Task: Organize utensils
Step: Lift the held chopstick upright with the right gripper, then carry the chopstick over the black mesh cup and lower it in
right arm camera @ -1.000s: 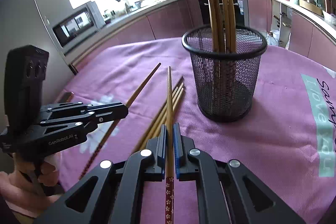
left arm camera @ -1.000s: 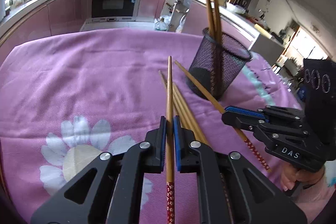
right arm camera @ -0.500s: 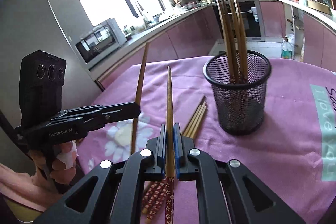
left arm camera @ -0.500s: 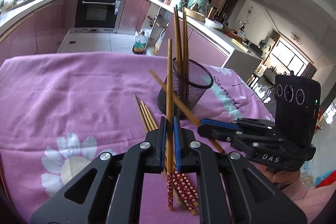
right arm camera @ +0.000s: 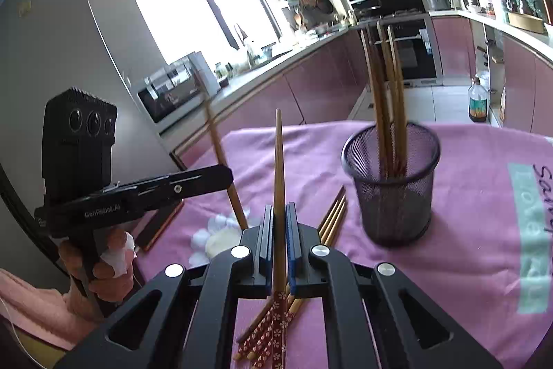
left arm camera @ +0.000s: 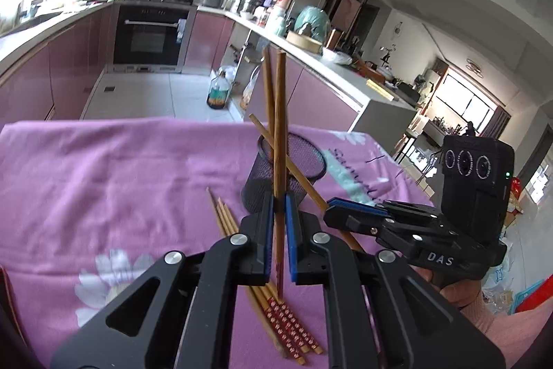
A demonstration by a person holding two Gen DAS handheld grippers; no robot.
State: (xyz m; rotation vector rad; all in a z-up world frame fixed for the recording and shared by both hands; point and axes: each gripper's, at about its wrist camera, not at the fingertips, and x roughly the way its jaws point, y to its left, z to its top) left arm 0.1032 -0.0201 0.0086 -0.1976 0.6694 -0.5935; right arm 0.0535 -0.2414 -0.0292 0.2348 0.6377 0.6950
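Left wrist view: the left gripper (left arm camera: 278, 230) has its blue-padded jaws pinched tight on one wooden chopstick (left arm camera: 278, 140), which sticks up past the fingers and crosses in front of the black mesh holder (left arm camera: 311, 158). The holder stands on the pink flowered tablecloth (left arm camera: 103, 168), just beyond the fingertips. A few loose chopsticks (left arm camera: 273, 293) with red patterned ends lie on the cloth on the near side of the holder, partly under the gripper. To the right of the holder the right gripper (left arm camera: 340, 208) shows from the side, closed on a second chopstick (left arm camera: 293, 168) that slants up and left across the holder's rim. Only this view shows the hand (left arm camera: 456, 291) under that gripper.

Right wrist view: the right gripper (right arm camera: 276, 244) is clamped on its chopstick (right arm camera: 278, 182), the red patterned end below the jaws. The holder (right arm camera: 394, 189) now sits ahead and to the right, and here the chopsticks already standing in it (right arm camera: 387, 92) are plain. Left of the holder, the left gripper (right arm camera: 221, 177) appears side-on, holding its chopstick (right arm camera: 221, 158) tilted, with the person's hand (right arm camera: 100, 261) on the handle. The loose chopsticks (right arm camera: 331, 217) lie between the holder and the jaws. A dark flat object (right arm camera: 162, 223) at the cloth's left edge shows properly only here.
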